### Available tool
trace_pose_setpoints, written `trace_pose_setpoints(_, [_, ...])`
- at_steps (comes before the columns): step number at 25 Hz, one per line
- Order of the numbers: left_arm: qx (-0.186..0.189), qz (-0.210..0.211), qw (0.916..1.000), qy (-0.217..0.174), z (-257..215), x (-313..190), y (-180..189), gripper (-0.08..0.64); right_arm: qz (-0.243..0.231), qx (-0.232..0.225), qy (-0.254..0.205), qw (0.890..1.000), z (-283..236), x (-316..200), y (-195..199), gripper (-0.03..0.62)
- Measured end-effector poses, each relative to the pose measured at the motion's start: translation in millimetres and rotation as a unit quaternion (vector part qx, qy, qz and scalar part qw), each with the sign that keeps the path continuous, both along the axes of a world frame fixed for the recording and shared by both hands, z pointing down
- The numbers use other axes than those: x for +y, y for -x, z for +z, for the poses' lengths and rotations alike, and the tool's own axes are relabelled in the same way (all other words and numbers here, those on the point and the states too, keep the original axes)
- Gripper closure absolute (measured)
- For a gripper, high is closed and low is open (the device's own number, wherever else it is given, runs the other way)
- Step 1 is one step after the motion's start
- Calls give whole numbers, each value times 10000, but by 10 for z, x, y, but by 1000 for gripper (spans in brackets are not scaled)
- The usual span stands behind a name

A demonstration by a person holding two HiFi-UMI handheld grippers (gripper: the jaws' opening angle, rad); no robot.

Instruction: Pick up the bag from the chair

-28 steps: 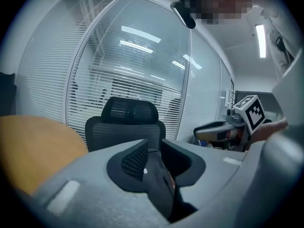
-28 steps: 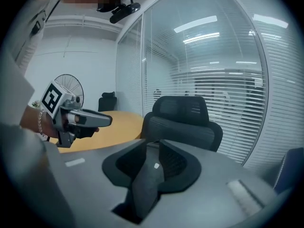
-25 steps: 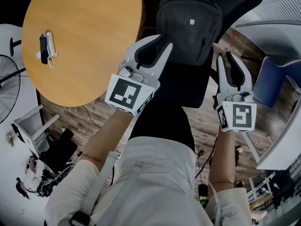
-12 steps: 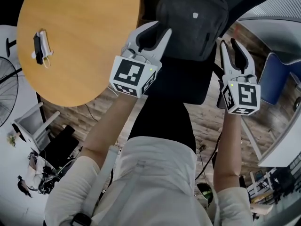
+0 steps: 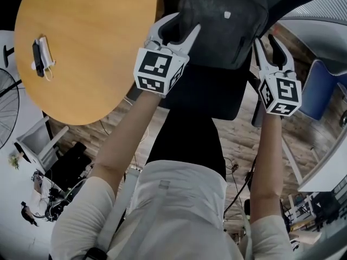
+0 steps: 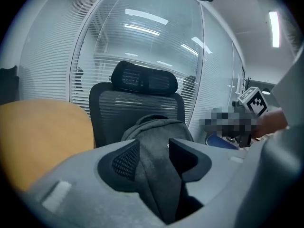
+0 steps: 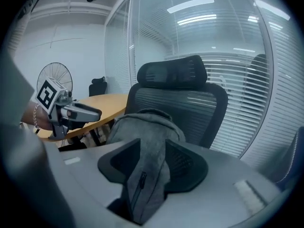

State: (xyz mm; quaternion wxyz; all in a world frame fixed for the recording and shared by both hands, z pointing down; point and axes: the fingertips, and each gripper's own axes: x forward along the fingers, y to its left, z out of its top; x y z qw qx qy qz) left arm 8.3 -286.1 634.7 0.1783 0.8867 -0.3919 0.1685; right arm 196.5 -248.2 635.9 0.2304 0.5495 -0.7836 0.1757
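tabletop (image 5: pixel 92 53): round, wooden, far left | left tool (image 5: pixel 176 28): jaws apart, bag's left side between them | bag (image 5: pixel 222 26): dark grey, upright on black chair (image 5: pixel 211 91), against its backrest | right tool (image 5: pixel 267 45): jaws apart, bag's right side between them

Left gripper (image 5: pixel 181 27) and right gripper (image 5: pixel 264 42) flank the grey bag (image 5: pixel 222 23) on the chair (image 5: pixel 214 93)
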Motion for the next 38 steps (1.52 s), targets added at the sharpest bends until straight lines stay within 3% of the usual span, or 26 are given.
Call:
trace_pose_setpoints(7, [-60,-72,9999,143,306,-248,-168,331,46,-45,109,9999,285,-186,-206,399])
trace_pose_setpoints(24, [-235,-539,9954,753,835,-630,84,228,245,-349,430,9982,737,-538,-141,276])
trace_pose_setpoints(32, [-269,-383,9960,761,943,-709,15,227,222,-428,400,9980,807,-635,-169,285])
trace_pose_setpoints(38, [-267,-183,9962,813,915,-655,-34,341,0,-324,362,9988,799,-614,-84,384])
